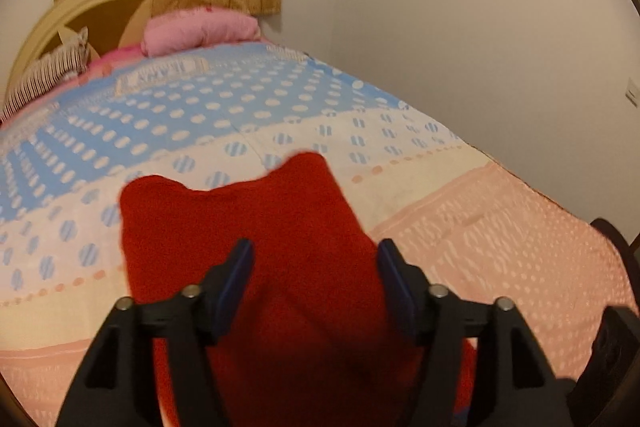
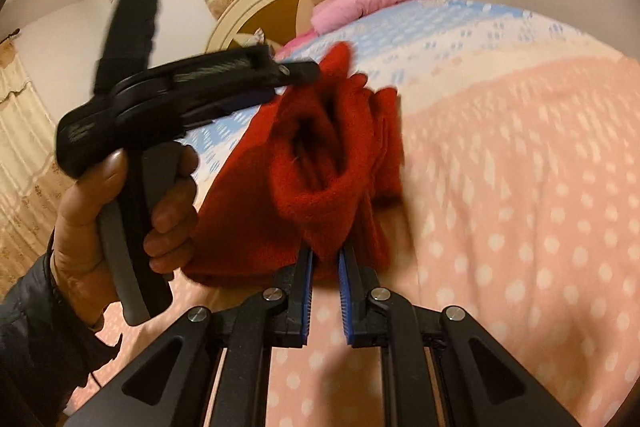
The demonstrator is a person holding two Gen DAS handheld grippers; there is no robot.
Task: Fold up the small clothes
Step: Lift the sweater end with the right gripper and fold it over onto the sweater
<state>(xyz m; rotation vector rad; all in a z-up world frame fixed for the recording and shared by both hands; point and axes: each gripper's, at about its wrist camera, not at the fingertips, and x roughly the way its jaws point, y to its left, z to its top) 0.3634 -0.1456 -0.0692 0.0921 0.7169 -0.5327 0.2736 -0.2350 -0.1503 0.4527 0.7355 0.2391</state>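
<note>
Red fleece garment [image 2: 320, 179], fuzzy and bunched, lies low and central on the bed's spotted pink-and-blue bedspread [image 2: 520, 187]. In the right wrist view the right tool [image 2: 325, 267] pinches its near fold, jaws almost closed. Only that view shows the hand [image 2: 120, 211] gripping the left tool [image 1: 314, 255], whose jaws spread wide over the cloth, holding nothing. A pink pillow [image 1: 200, 31] sits upper left.

Black claw [image 2: 325, 263], blue ribbed pads, silver screws; dark puffy sleeve [image 2: 28, 327].
</note>
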